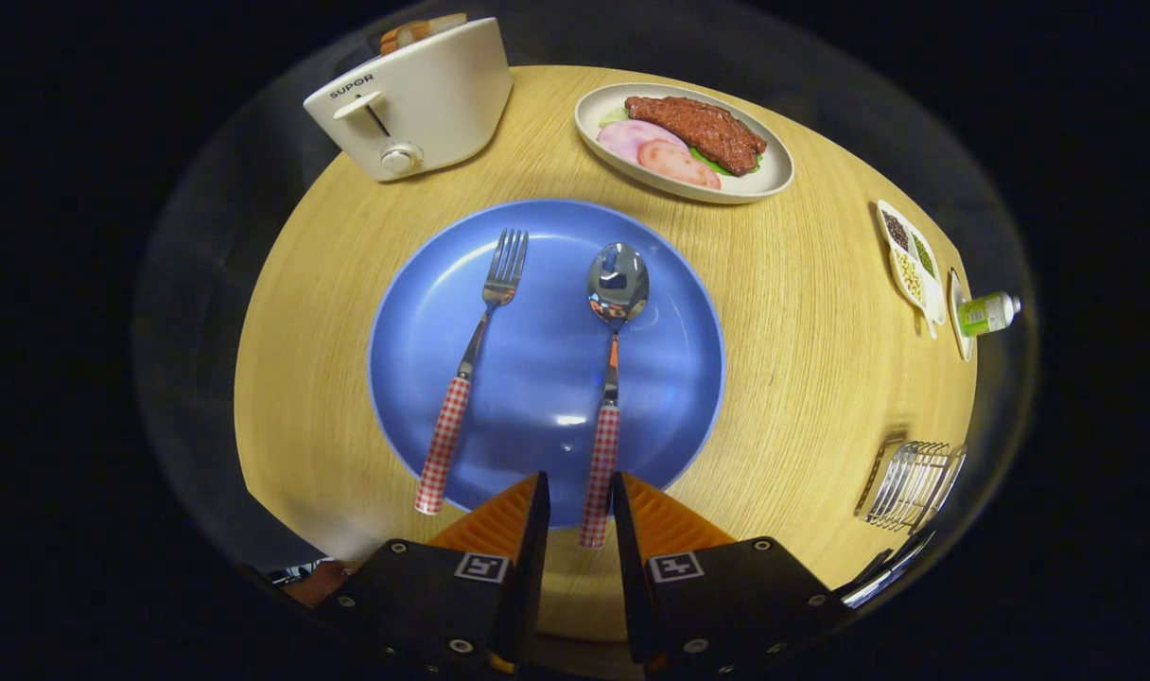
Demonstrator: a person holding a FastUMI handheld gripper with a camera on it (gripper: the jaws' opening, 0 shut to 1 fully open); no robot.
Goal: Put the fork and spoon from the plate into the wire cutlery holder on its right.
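Observation:
A blue plate (670, 378) lies on the round wooden table just ahead of my fingers. On it rest a fork (476, 345) and a spoon (613, 359), side by side, both with red-and-white checked handles pointing toward me. My gripper (580, 492) is open above the plate's near rim. The end of the spoon's handle lies between the fingertips, with gaps on both sides; from above I cannot tell how far below them it is. The fork's handle ends to the left of my left finger. The wire cutlery holder (911, 484) stands on the table right of the plate.
A white toaster (414, 99) with bread stands beyond the plate on the left. An oval dish (774, 175) with meat and ham slices sits beyond on the right. A small divided dish of beans (911, 265) and a green bottle (986, 312) lie near the table's right edge.

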